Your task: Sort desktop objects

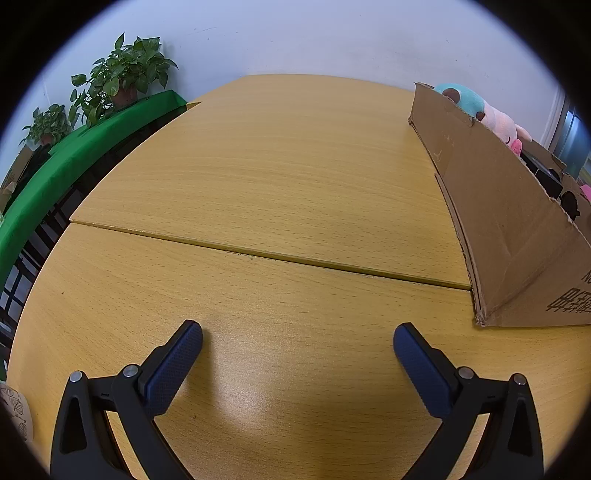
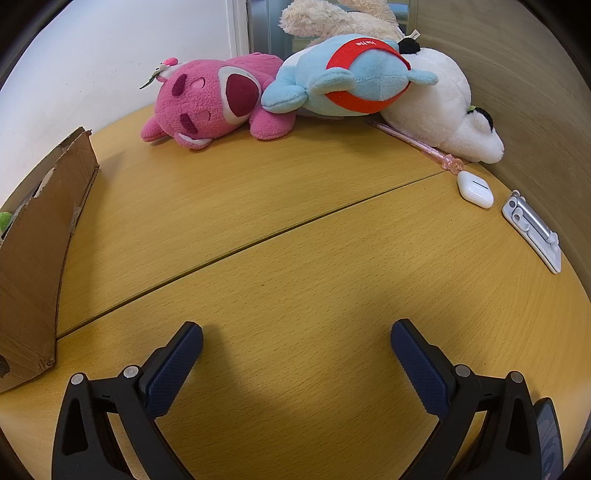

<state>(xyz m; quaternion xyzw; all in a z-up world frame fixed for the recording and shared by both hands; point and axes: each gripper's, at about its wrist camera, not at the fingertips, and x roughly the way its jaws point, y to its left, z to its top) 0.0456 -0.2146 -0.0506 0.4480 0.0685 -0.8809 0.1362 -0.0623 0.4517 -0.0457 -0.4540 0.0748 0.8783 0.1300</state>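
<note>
Both grippers are wide open with nothing in them right now; left gripper (image 1: 297, 334) is hanging over bare desk (image 1: 280, 177) with the cardboard box (image 1: 517, 236) off to its right, and right gripper (image 2: 296, 332) is tilted down at the wood with that same box at its left edge. From where I'm sitting the sort looks partly done at best; over the box wall in the left view I can see a teal and pink plush (image 1: 480, 110) poking up, plus some dark stuff further along that I can't make out, so my guess is a few things are already in. Plenty left though; in the right view there's a pink plush (image 2: 210, 99) lying on the far side of the desk, a blue plush with a red band (image 2: 354, 77) leaning against it, a white plush (image 2: 443, 110) behind that, and a cream furry one (image 2: 332, 18) at the very back; then the small stuff along the right side: a pink pen (image 2: 417, 142) half tucked under the white plush, a white earbud case (image 2: 474, 189) just beside the pen's end, and a silver fold-up phone stand (image 2: 532, 229) near the edge. Nothing is touched yet on this pass; I'd go for the pink plush first since it's nearest the box.
</note>
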